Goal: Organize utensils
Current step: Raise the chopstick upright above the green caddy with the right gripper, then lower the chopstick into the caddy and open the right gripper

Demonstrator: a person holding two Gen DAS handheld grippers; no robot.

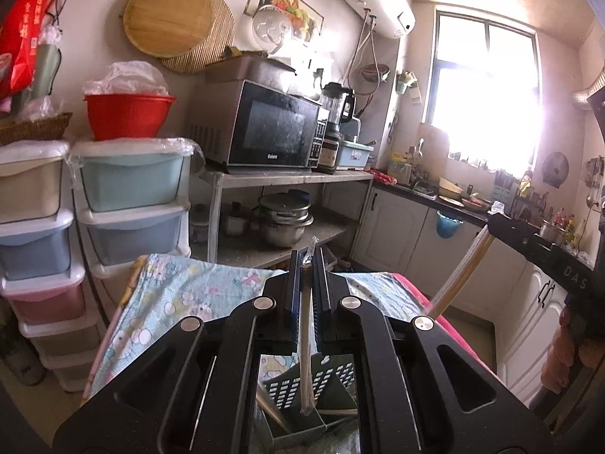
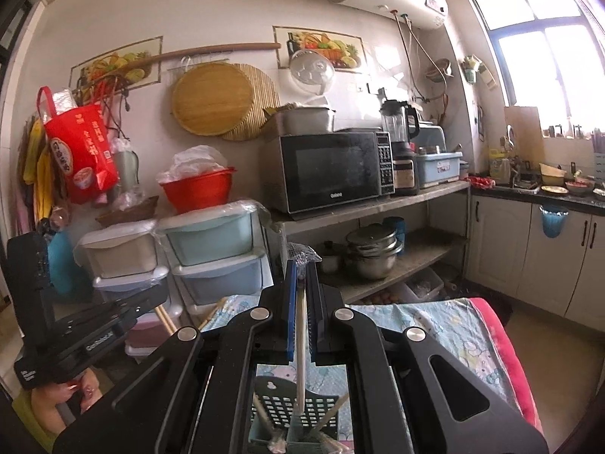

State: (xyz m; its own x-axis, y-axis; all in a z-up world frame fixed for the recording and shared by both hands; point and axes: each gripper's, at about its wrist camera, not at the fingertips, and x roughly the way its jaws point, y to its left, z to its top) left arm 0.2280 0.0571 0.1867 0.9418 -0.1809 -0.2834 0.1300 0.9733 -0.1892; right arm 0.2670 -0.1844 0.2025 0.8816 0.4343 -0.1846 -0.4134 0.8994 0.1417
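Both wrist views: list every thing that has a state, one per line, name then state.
left tongs: shut on wrapped chopsticks, held upright
right tongs: shut on wrapped chopsticks, held upright
utensil holder: already holds several chopsticks
microwave: door closed
red basin: filled with plastic bags
cabinet doors: closed

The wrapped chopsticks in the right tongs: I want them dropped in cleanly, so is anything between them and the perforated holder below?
Nothing visible blocks the way. The right tongs are shut on the wrapped chopsticks, whose lower end hangs just above the utensil holder. Other chopsticks lean inside it, to either side.
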